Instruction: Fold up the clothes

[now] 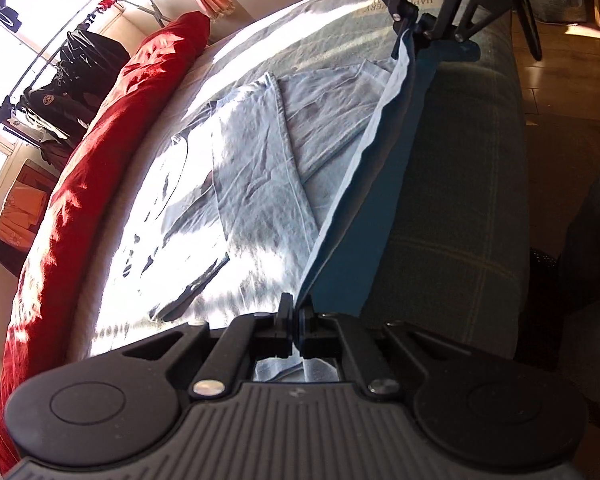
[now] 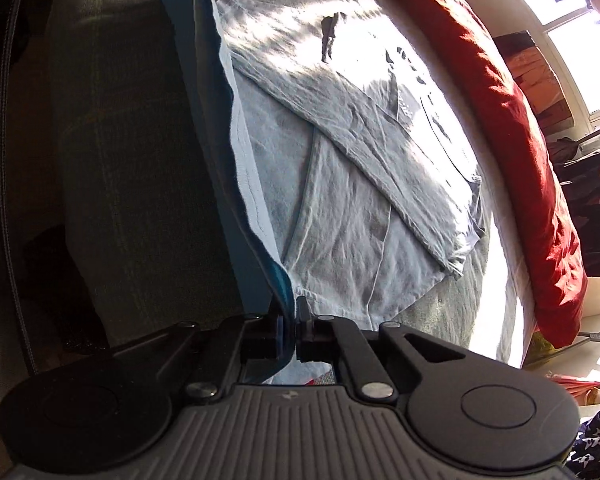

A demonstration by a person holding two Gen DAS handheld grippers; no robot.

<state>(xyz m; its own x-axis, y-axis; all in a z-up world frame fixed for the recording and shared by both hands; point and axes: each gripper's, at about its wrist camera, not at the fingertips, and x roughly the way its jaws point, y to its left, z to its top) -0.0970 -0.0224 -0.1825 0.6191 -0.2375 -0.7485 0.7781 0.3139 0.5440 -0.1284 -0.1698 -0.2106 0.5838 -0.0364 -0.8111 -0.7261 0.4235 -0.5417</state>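
Both grippers' fingers (image 1: 287, 312) pinch the shirt (image 1: 260, 184) hem, hiding its corners.

Sunlight was cast through bright windows (image 1: 40, 4) across a bed (image 1: 236, 52). A red duvet (image 1: 100, 152) and clothes rack (image 1: 60, 68) were seen alongside.
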